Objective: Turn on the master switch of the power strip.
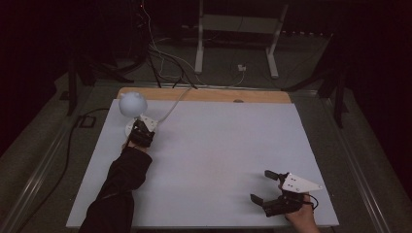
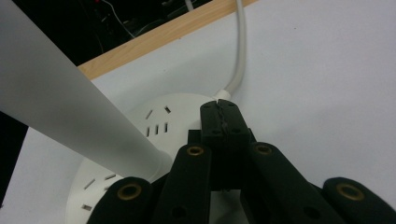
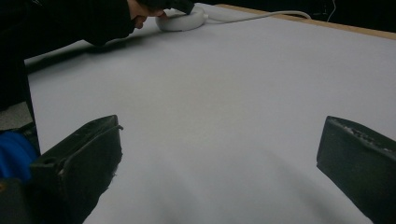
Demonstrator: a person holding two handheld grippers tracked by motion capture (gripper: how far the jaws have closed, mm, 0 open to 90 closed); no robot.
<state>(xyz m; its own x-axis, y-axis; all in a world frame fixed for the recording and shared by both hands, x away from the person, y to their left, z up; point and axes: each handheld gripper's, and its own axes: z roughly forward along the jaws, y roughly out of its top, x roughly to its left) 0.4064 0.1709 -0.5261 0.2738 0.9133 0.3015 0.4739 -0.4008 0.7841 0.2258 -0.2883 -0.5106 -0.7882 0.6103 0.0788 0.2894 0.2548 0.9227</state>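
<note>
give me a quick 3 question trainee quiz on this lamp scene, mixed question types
1. True or false: the left hand-held gripper has its jaws shut, tips over the lamp base.
2. Multiple choice: where does the lamp stand on the table? A) near right corner B) far left corner C) centre
3. Short answer: what is between the jaws of the right hand-held gripper?

Key:
1. True. The jaw tips meet where the cord joins the base.
2. B.
3. Nothing; the jaws stand wide apart over bare table.
</note>
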